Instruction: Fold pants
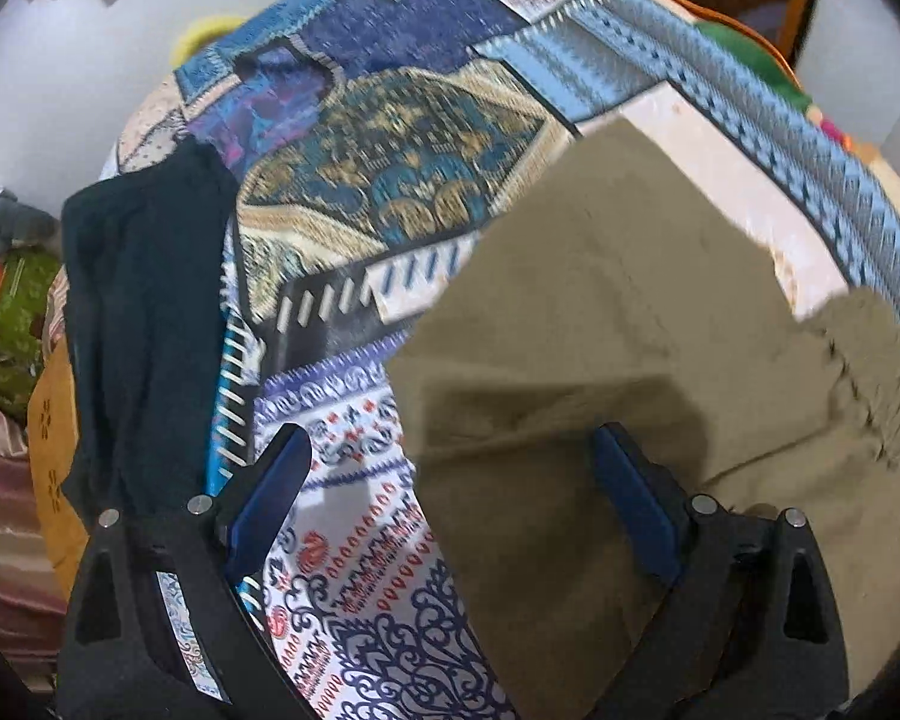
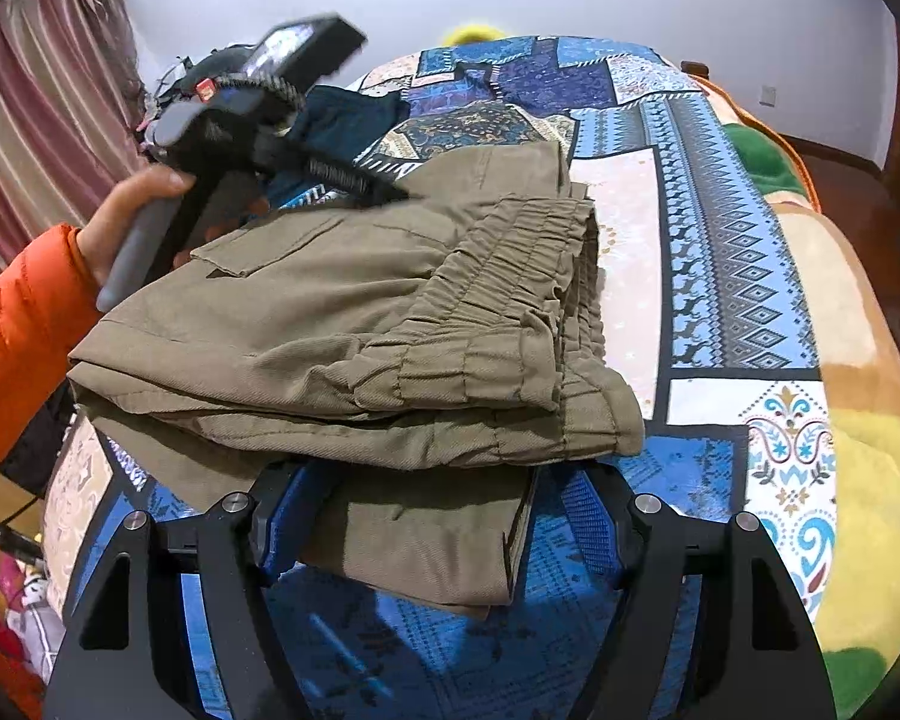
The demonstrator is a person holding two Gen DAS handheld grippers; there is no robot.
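Khaki pants (image 2: 342,324) lie folded in a thick stack on the patterned bedspread (image 2: 720,252), elastic waistband on top towards the right. My right gripper (image 2: 444,516) is open at the stack's near edge. A lower fold of the pants lies between its fingers, and a strip of bedspread shows beside the right finger. A hand (image 2: 144,204) in an orange sleeve (image 2: 24,312) holds my left gripper (image 2: 372,185) over the stack's far left corner. In the left wrist view that gripper (image 1: 456,468) is open and points steeply down over the left edge of the pants (image 1: 600,330); the picture is blurred.
A dark navy garment (image 1: 144,312) lies on the bedspread (image 1: 390,180) left of the pants, also seen as the navy garment (image 2: 342,120) at the far side. A yellow and orange blanket (image 2: 870,480) covers the bed's right edge. Striped curtains (image 2: 48,90) hang at the left.
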